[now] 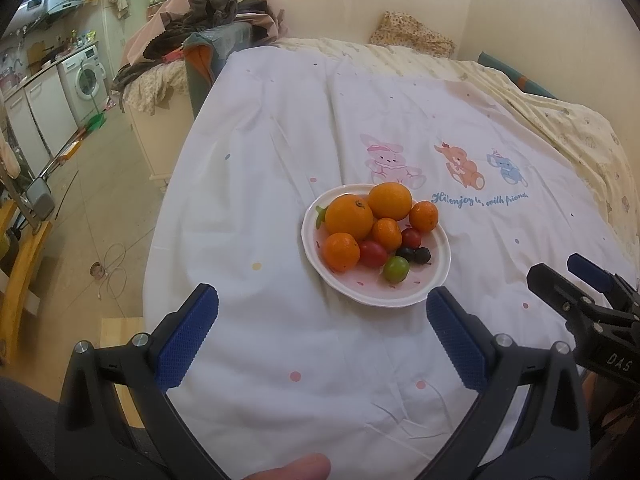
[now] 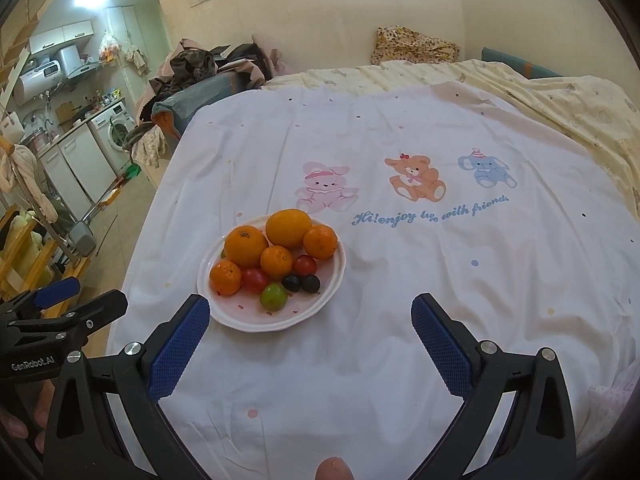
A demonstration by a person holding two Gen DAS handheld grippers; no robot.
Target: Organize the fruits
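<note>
A bed covered by a white sheet [image 1: 280, 184] is seen from two cameras, each looking forward along a pair of blue-padded gripper fingers. The sheet is printed with a pink rabbit, an orange bear and a blue elephant above a line of blue script.

In the left wrist view, the left gripper [image 1: 322, 322] is held above the sheet with its fingers spread wide apart and nothing between them. A white plate [image 1: 438, 276] of fruit is seen just ahead of the fingertips, closer to the right finger, whose tip is near the plate's near rim. On the plate, two large oranges [image 1: 349, 217] are placed at the far side, with three smaller mandarins [image 1: 341, 251] around them. Two red cherry tomatoes [image 1: 373, 253], two dark grapes [image 1: 422, 255] and one green fruit [image 1: 396, 269] are gathered at the near side. All fruit is on the plate.

In the right wrist view, the right gripper [image 2: 310, 322] is likewise held open, its fingers wide apart and empty. The plate [image 2: 340, 280] lies ahead of the left finger, its near rim just beside that fingertip, and well apart from the right finger. The same oranges [image 2: 246, 246], mandarins [image 2: 226, 277], tomatoes [image 2: 254, 279], grapes [image 2: 291, 282] and green fruit [image 2: 273, 297] are shown. The left gripper [image 2: 60, 304] appears at the left edge of this view, beyond the left finger.

Beyond the bed, to the left of the fingers, a pile of clothes [image 1: 208, 12] and a washing machine [image 1: 86, 76] are visible.
</note>
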